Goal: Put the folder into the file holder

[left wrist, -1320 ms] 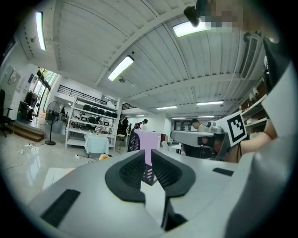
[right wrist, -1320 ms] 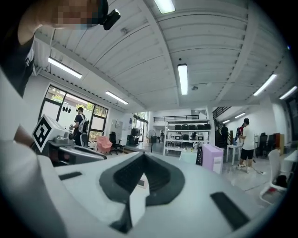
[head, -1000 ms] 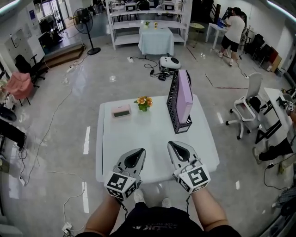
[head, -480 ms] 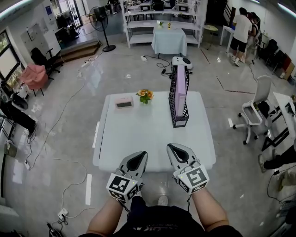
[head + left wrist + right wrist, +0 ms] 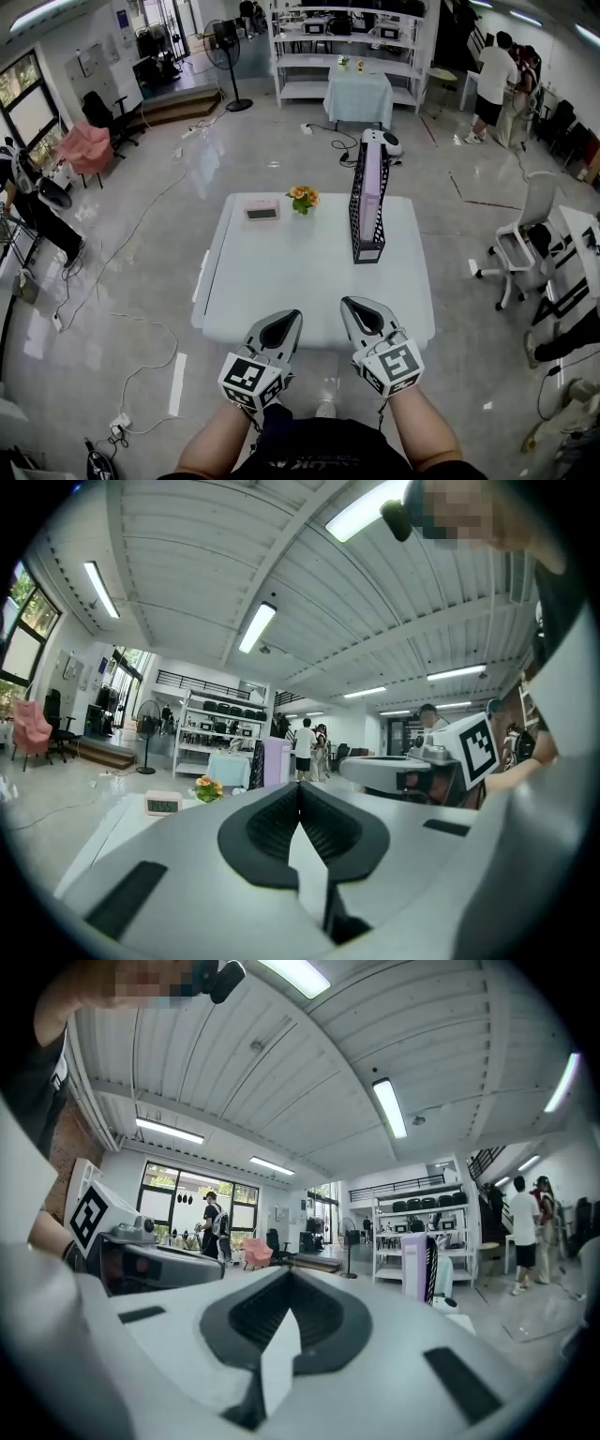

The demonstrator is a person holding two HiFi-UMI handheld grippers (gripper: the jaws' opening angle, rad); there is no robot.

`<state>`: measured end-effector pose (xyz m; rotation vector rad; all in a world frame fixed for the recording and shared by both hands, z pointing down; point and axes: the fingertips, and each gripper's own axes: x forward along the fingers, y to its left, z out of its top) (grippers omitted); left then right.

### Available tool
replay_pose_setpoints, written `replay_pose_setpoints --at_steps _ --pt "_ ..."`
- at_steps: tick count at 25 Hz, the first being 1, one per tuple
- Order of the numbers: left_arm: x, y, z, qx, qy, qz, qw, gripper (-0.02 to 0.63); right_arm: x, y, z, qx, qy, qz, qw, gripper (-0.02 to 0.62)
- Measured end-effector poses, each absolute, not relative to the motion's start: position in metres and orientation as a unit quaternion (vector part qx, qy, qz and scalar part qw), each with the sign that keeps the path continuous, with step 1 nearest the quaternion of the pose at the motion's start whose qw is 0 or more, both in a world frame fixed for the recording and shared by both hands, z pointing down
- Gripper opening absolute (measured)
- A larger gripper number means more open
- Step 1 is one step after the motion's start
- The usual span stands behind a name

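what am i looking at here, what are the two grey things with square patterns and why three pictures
No robot: a person stands at a white table holding a two-jaw gripper in each hand; the patterned cubes belong to the grippers. The head view comes from a camera on the person's head, looking down: the left gripper and right gripper show at the bottom. The two gripper views come from cameras riding on each gripper, looking along its jaws. Both pairs of jaws are together, holding nothing. On the table stand a black mesh file holder with a lilac folder upright in it, some flowers and a small pink clock.
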<state>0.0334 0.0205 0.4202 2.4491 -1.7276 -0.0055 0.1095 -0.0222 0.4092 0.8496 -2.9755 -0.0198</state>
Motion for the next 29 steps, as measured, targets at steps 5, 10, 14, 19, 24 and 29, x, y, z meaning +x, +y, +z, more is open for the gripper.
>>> replay_pose_setpoints --at_steps 5,10,14,19,24,29 --pt "0.032 0.027 0.416 0.815 -0.576 0.001 0.065 0.005 0.108 -0.019 0.408 0.275 -0.961 -0.003 0.015 0.000" --pt "0.031 0.032 0.414 0.815 -0.576 0.004 0.064 0.005 0.104 -0.012 0.409 0.272 -0.962 0.001 0.013 0.000" --pt "0.031 0.036 0.415 0.816 -0.575 0.005 0.064 0.005 0.104 -0.008 0.409 0.274 -0.962 0.002 0.012 0.000" --pt "0.030 0.040 0.411 0.817 -0.574 0.003 0.062 0.005 0.103 -0.005 0.406 0.275 -0.961 0.000 0.010 0.000" --pt "0.031 0.042 0.408 0.816 -0.574 0.001 0.060 0.005 0.104 -0.003 0.402 0.275 -0.961 -0.002 0.008 0.000" --pt "0.031 0.042 0.410 0.818 -0.572 0.001 0.062 0.005 0.103 -0.003 0.404 0.276 -0.961 -0.002 0.009 0.000"
